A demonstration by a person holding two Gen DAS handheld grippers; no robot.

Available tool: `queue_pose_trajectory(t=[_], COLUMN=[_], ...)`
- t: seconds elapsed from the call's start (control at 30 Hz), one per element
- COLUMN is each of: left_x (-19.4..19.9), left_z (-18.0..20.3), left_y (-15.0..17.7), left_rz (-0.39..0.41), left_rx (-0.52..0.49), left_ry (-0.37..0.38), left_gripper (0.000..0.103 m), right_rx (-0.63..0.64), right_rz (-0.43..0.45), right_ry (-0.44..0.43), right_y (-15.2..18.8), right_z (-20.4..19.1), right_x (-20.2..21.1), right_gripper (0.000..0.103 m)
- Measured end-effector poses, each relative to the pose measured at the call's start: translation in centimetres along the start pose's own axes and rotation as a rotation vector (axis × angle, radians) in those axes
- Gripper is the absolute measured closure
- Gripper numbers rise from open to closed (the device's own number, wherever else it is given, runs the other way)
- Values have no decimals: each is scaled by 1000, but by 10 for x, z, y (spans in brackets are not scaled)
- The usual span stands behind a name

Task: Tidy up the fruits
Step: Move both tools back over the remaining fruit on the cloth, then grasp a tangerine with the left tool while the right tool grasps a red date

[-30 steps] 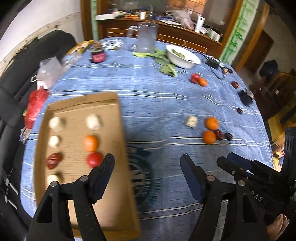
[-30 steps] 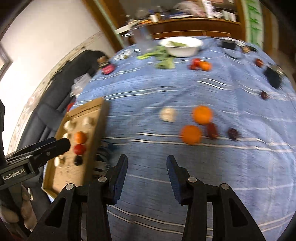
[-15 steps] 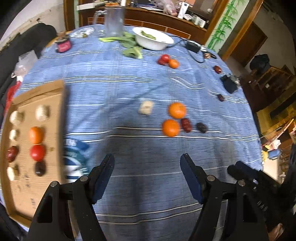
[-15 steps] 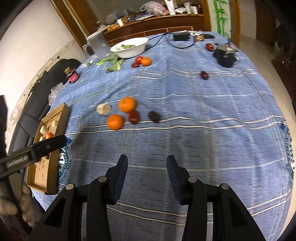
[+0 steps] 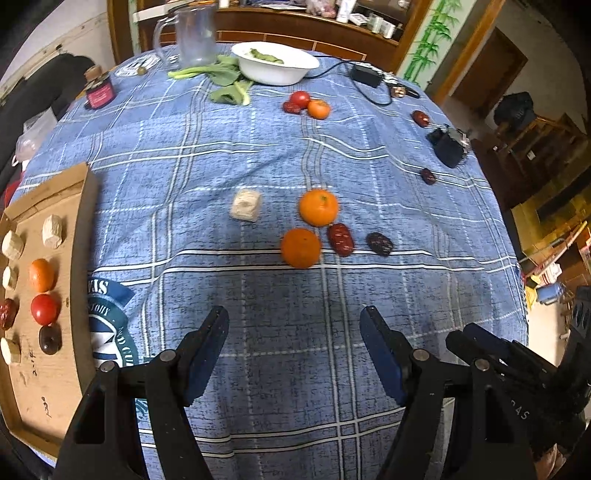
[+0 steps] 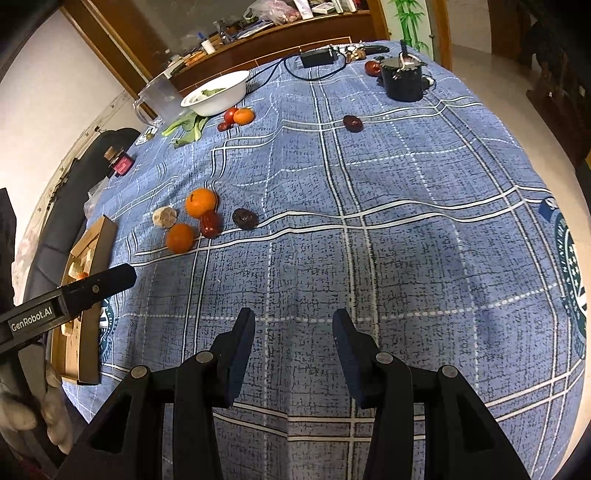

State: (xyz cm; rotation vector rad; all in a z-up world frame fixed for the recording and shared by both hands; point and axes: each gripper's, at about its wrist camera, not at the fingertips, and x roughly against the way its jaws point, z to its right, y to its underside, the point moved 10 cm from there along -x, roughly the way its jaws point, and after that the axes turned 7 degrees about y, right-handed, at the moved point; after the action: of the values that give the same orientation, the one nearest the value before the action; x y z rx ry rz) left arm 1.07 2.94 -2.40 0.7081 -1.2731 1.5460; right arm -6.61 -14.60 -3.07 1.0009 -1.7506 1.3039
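Note:
A cardboard tray (image 5: 79, 236) at the left holds an orange (image 5: 41, 275), a tomato (image 5: 45, 308), dates and pale chunks. On the blue cloth lie two oranges (image 5: 318, 207) (image 5: 300, 247), a red date (image 5: 341, 239), a dark date (image 5: 379, 243) and a pale chunk (image 5: 246, 205); the same cluster shows in the right wrist view (image 6: 199, 202). Farther back sit a tomato (image 5: 299, 99) and a small orange (image 5: 318, 109). My left gripper (image 5: 294, 323) is open and empty, short of the cluster. My right gripper (image 6: 293, 325) is open and empty over bare cloth.
A white bowl (image 5: 275, 66), greens (image 5: 225, 83), a clear pitcher (image 5: 194, 35) and a small red jar (image 5: 99, 94) stand at the back. A black charger with cable (image 5: 365, 74), a black object (image 5: 448, 142) and two loose dates (image 5: 428, 176) (image 5: 420, 117) lie at the right.
Both grippers have swung to the right, away from the tray. The loose fruit cluster now lies ahead of the left gripper. Both stay open and empty.

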Motion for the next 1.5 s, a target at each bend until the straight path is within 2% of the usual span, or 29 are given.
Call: queue_pose_trajectory(t=[0.3,0.5,0.73,0.87,1.13,1.2,1.33,1.5], left_x=[-7,-9,-14,-22,-49,-53,-65,-72], left_z=[-28,-34,-31,-28,-10,-5,-3,-2], left_y=[6,4,-4,-10,-28,-33,-36,-39], left_rz=[-17,-16,-6,1,2,7,-18,-20], left_rx=[66,75,49,39,-39,-68,-86,-104], left_ry=[-23,-27,-29,-2,51,57,78,97], left_gripper=[31,31,31,31,31,35,54,57], right_rx=[32,45,49,49,144,169,215,260], right_rz=[-40,-50,-26,-17,35,43,54,52], right_ry=[-16,-18,-2,-3,-17,-14,-2,4], right_y=[-1,-2,-13,-27,-56,-60,-66,-68], right_z=[-14,-19,-13,-12,-43,-50,-57,-62], right_x=[-19,-25,-26,-33,-46,-50,-59,-67], right_gripper=[56,56,56,56,56,56,57,68])
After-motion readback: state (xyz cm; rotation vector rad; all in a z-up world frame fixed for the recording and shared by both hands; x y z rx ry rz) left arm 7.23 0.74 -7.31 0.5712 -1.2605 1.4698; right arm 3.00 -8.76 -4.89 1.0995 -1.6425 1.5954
